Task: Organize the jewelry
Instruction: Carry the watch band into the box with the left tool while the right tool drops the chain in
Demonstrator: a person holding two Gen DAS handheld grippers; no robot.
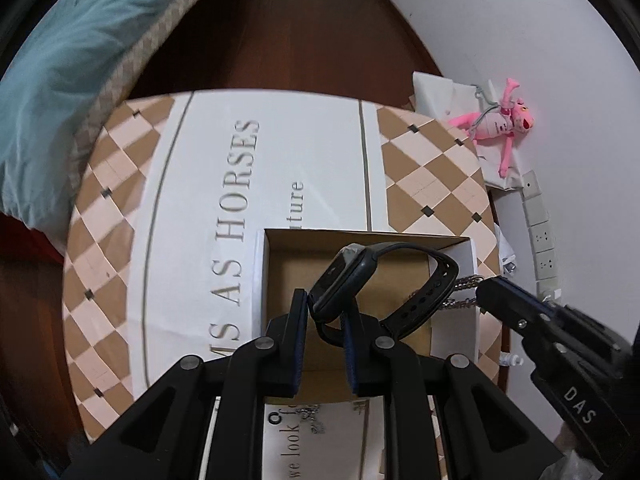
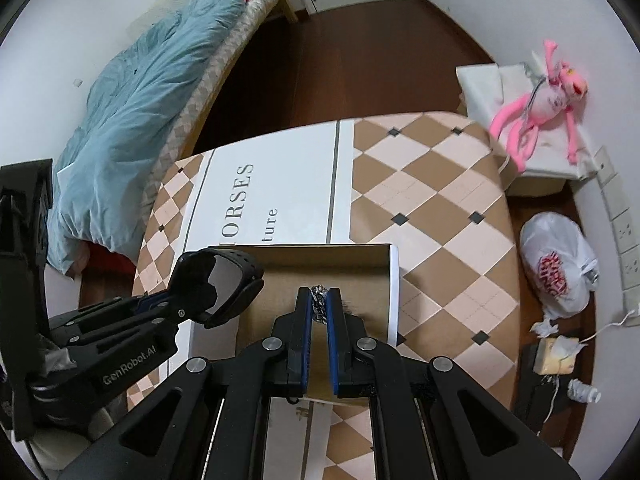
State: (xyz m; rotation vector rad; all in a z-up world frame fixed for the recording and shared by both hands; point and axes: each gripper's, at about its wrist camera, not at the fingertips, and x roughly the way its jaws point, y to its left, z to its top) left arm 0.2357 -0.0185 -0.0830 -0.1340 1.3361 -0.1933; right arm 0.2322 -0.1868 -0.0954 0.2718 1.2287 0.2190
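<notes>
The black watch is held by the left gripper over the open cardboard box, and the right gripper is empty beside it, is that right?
Not quite. The right gripper is not empty: its fingers are closed on a silver chain, as the right wrist view shows. The rest holds: the left gripper grips the black watch over the open cardboard box.

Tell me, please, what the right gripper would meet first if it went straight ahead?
Probably the box: the right gripper, shut on the chain, points at its brown floor, though depth is unclear.
</notes>
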